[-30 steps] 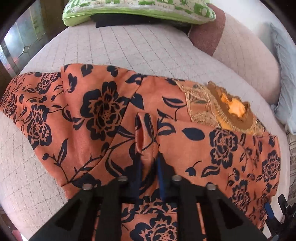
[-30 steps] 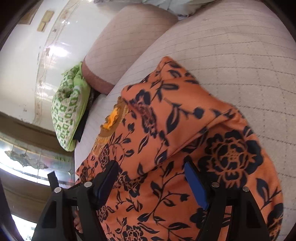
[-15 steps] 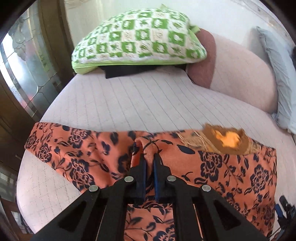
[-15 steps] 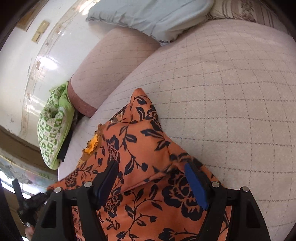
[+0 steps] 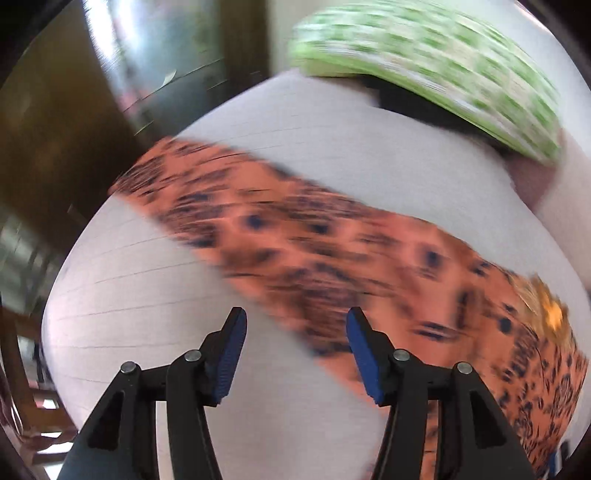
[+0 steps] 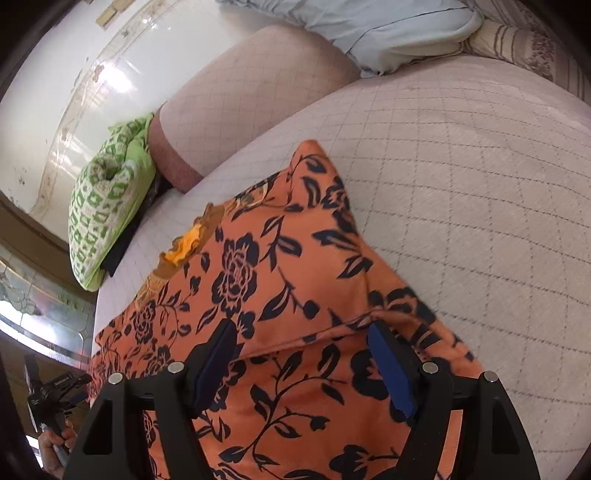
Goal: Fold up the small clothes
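Observation:
An orange garment with a dark floral print (image 5: 314, 251) lies on the quilted bed (image 5: 332, 140); the left wrist view is motion-blurred. It runs as a band from the left to the lower right. My left gripper (image 5: 295, 332) is open and empty, above the garment's near edge. In the right wrist view the garment (image 6: 266, 280) lies folded, with a yellow trimmed neckline (image 6: 188, 240) at its far left. My right gripper (image 6: 303, 343) is open, with its fingers spread just above a fold of the cloth.
A green-and-white pillow (image 5: 443, 70) lies at the head of the bed, also in the right wrist view (image 6: 107, 206). A pink bolster (image 6: 240, 96) and a pale blue pillow (image 6: 369, 29) lie along the wall. A dark wooden door and glass panel (image 5: 55, 129) stand left.
My left gripper has let go of the pinched cloth, opened, and swung left and back fast. The right gripper has stayed open and pulled back slightly.

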{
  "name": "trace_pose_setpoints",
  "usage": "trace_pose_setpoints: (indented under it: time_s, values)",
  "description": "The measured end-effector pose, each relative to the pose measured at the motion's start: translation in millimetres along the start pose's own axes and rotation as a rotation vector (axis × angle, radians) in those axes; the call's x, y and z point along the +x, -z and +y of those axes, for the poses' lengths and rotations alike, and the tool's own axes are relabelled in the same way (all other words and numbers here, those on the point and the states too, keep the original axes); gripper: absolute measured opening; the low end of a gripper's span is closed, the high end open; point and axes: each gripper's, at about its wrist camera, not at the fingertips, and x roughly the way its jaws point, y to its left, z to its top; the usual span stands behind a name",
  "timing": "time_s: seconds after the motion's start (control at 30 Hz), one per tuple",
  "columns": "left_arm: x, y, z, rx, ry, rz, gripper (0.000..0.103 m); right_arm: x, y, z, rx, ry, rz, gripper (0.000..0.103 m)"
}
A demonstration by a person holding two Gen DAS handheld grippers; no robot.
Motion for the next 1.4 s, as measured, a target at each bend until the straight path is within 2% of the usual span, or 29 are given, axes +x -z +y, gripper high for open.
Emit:
trace_pose_setpoints:
  time_s: [0.1,0.27,0.33,0.43,0.57,0.7,0.77,0.9,1.0,1.03,1.07,1.1,1.13,1.17,1.27,1.4]
  values:
    - [9.9,-11.3,56.0,-0.132,0.04,0.037,0.057,1.8,4.6,11.3,-0.048,-0.006,0.01,0.077]
    - [27.2,-32.0,144.2,-0.36,0.122,0.084,0.064,9.3,11.6,23.8,-0.103,0.01,0.033,0.077]
    - [34.1,-41.9,172.6,-0.427,0.171,0.095,0.065,12.8,13.9,27.1,-0.117,0.023,0.041,0.077]
    - [41.5,-54.7,199.5,-0.502,0.205,0.098,0.065,18.3,16.3,31.8,-0.13,0.037,0.049,0.077]
    - [60.0,-70.5,218.5,-0.577,0.251,0.09,0.066,26.1,20.8,41.5,-0.174,0.057,0.044,0.077]
    - [87.1,-80.3,226.7,-0.666,0.346,0.083,0.066,34.5,28.3,53.2,-0.243,0.086,0.034,0.077]
    - [91.3,-84.9,227.1,-0.694,0.375,0.034,0.065,35.2,28.9,55.1,-0.251,0.075,0.022,0.077]
    - [101.4,-95.1,223.7,-0.758,0.505,0.002,0.065,37.2,29.6,56.8,-0.259,0.08,0.014,0.077]
    - [105.2,-103.8,215.1,-0.712,0.468,-0.023,0.064,38.9,30.3,60.2,-0.268,0.08,0.012,0.077]
    - [106.9,-104.5,214.2,-0.71,0.466,-0.037,0.056,39.4,30.5,60.9,-0.27,0.08,0.011,0.077]
    - [109.1,-103.9,215.3,-0.717,0.469,-0.048,0.042,39.1,30.6,61.2,-0.271,0.078,0.011,0.077]
    - [112.3,-102.6,216.6,-0.722,0.46,-0.051,0.034,39.5,30.9,62.6,-0.271,0.077,0.01,0.077]
    - [115.8,-100.6,218.3,-0.726,0.447,-0.051,0.016,40.3,30.9,63.5,-0.271,0.073,0.01,0.077]
    - [117.5,-98.8,220.7,-0.732,0.438,-0.054,0.009,40.7,30.7,63.7,-0.271,0.07,0.01,0.077]
    - [114.2,-92.7,222.2,-0.741,0.434,-0.083,0.008,40.7,30.8,64.0,-0.266,0.065,0.005,0.077]
    - [84.8,-94.4,207.7,-0.67,0.396,-0.16,0.007,40.5,29.0,62.7,-0.247,0.052,-0.005,0.077]
